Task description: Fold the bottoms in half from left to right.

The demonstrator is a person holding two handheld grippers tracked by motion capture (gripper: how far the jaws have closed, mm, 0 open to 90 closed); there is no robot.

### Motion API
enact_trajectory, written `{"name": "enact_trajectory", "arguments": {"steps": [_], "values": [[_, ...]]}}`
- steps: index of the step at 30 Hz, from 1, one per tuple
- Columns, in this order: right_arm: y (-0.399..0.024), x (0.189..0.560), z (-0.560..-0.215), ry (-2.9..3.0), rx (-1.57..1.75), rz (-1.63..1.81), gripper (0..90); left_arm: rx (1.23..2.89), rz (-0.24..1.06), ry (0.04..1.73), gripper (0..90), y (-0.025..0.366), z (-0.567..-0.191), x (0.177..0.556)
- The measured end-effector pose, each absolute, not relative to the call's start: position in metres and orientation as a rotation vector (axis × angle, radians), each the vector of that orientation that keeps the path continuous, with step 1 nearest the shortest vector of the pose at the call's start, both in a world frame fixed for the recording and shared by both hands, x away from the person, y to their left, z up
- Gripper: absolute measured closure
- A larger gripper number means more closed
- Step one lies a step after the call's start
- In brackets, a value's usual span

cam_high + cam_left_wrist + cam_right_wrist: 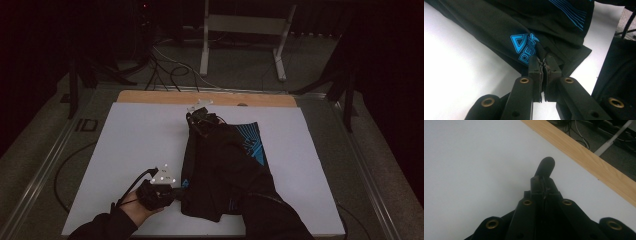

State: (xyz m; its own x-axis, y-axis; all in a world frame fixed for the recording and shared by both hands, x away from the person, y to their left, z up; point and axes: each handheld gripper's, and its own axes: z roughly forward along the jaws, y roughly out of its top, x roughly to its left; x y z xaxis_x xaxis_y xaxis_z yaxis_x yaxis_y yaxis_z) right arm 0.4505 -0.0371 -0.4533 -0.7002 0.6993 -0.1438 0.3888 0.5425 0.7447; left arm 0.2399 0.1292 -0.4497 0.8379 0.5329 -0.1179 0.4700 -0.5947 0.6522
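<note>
Black garment [220,165] with blue print, shorts by the look of it, lies on the white bench [135,145], stretched lengthwise from the near edge toward the wooden strip [150,97] at the far edge. Long axis runs near to far, leaning slightly left at the far end. Each end of it is held. Left gripper [175,192] sits at the garment's near left corner, just beside the blue logo [524,47]; its jaws are pressed together with a fold of the black cloth pinched between them, seen close in the left gripper view [543,67]. Right gripper [200,117] is at the garment's far end, close to the wooden strip, the person's right sleeve [270,215] lying across the cloth to reach it; its jaws are clamped tight on a small dark tab of fabric [545,167] that pokes out past the tips. Judging from this, the cloth is drawn taut between the two holds, and any next move, lift or fold, turns on that near-to-far line, left hand nearer the person.
</note>
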Motion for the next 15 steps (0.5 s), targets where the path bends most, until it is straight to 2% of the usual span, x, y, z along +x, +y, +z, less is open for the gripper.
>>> {"name": "enact_trajectory", "arguments": {"steps": [15], "values": [[-0.064, 0.449, -0.445, 2.328, 0.910, 0.983, 88.9, 2.319, 0.111, 0.673, 86.1, 0.110, -0.443, 0.243]]}}
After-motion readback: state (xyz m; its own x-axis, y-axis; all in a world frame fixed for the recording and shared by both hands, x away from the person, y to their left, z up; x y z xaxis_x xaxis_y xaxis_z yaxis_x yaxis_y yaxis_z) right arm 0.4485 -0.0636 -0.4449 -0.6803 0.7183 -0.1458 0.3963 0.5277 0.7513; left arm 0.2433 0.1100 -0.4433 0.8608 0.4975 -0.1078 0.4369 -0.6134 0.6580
